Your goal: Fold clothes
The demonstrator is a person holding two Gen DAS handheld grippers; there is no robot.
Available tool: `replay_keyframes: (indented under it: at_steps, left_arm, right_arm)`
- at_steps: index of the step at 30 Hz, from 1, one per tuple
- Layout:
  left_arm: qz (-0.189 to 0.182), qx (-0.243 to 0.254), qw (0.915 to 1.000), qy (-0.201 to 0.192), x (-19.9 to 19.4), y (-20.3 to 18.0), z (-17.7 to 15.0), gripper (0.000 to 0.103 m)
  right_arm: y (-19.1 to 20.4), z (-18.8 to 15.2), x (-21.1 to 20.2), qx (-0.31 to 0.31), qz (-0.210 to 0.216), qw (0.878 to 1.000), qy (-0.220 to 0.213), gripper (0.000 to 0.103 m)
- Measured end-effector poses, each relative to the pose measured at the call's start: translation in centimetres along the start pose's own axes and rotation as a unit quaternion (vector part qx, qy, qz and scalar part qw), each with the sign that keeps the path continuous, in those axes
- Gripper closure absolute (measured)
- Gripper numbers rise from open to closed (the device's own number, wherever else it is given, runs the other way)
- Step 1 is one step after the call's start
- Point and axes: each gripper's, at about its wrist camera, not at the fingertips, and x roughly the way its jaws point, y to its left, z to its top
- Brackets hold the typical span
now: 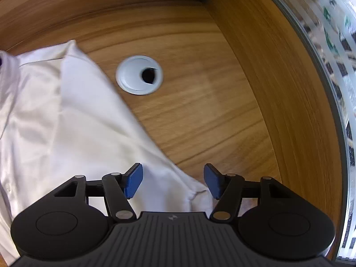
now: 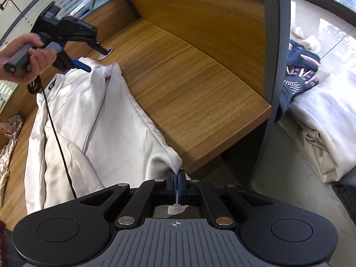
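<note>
A white satin shirt lies spread on the wooden desk. My right gripper is shut on the shirt's near corner at the desk's front edge. In the left wrist view the same shirt covers the left side. My left gripper is open just above the shirt's far edge, with its blue pads apart and nothing between them. It also shows in the right wrist view, held by a hand over the shirt's collar end.
A white cable grommet sits in the desk beyond the shirt. Wooden partition walls close the desk's back and side. A grey post stands at the desk corner. More clothes lie to the right, off the desk.
</note>
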Motion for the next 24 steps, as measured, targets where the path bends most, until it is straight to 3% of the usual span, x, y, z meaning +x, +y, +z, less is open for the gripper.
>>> replay_keyframes:
  at_steps: [7, 9, 14, 24]
  left_arm:
    - [0.053, 0.046, 0.9974, 0.017, 1.6, -3.2, -1.4, 0.042]
    - [0.062, 0.051, 0.9966, 0.02, 2.0, -3.6, -1.9, 0.052]
    - [0.061, 0.048, 0.9969, 0.012, 2.1, -3.0, -2.8, 0.091]
    - [0.007, 0.028, 0.9996, 0.002, -3.7, 2.2, -3.5, 0.094]
  right_arm:
    - [1.4, 0.0, -1.1, 0.018, -0.008, 1.0, -0.007, 0.099]
    - [1.7, 0.0, -1.3, 0.019, -0.008, 1.0, -0.009, 0.099]
    - [2.4, -0.2, -1.8, 0.018, -0.012, 1.0, -0.014, 0.099]
    - [6.9, -1.3, -4.6, -0.01, 0.007, 1.0, -0.029, 0.1]
